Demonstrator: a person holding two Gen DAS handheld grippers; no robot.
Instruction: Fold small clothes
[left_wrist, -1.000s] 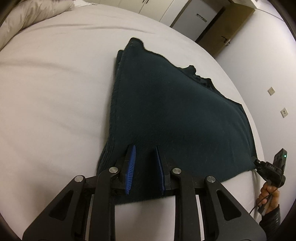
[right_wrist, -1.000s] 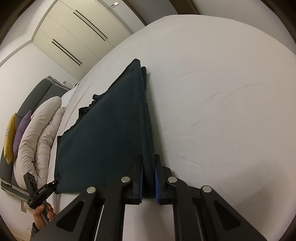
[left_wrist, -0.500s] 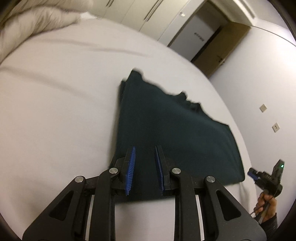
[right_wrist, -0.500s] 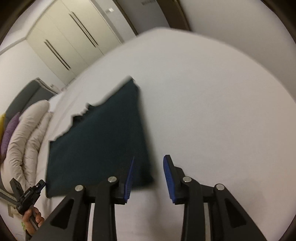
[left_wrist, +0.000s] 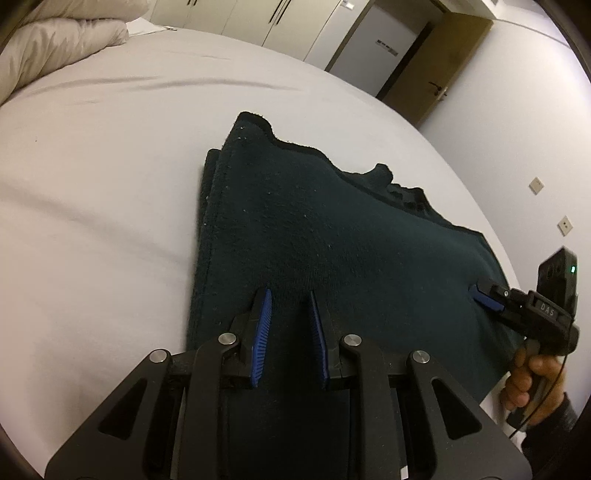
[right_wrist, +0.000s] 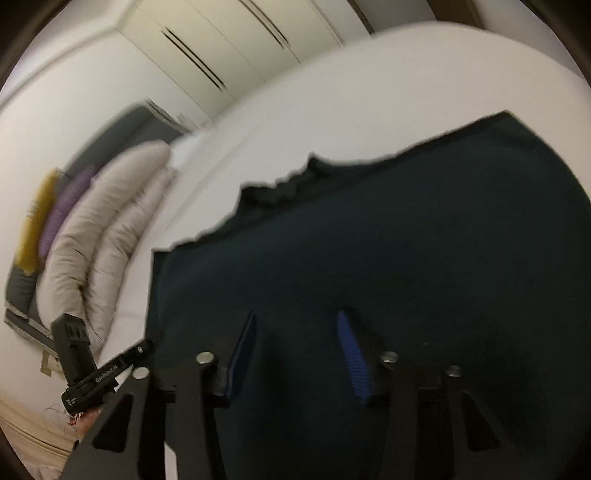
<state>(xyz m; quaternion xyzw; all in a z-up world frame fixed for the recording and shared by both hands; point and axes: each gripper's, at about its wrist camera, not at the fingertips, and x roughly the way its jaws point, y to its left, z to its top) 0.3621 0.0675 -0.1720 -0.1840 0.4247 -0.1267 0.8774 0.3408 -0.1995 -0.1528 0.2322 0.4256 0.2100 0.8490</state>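
**Meanwhile, both tools empty above a half-folded garment**

Plainly, the dark green garment (left_wrist: 332, 240) lay flat on the white bed (left_wrist: 92, 184), already doubled over: stacked edges showed along its left side, and a ragged collar line ran along its far edge, the side toward the wardrobe doors (left_wrist: 295, 22).

The chief risk, as I judged it, was a pinch that took only the top layer. The left gripper (left_wrist: 288, 325) hung over the garment's near-left corner, where several layers sat offset from one another; closing there without reaching under the whole stack could lift one ply and drag the fold apart. A second risk was uneven timing: if one hand rose before the other, the knit could skew and the next crease would land crooked. The right wrist view was blurred, so how high that tool stood above the cloth could not be read.

The left gripper's blue pads (left_wrist: 262, 332) stood moderately apart with nothing between them, over the fabric; contact with it could not be told. The right gripper (right_wrist: 295, 350), over the garment's near-right part, stood wider apart, likewise grasping nothing. Folded duvets (right_wrist: 103, 236) lay beyond the garment's left side, well apart from it.
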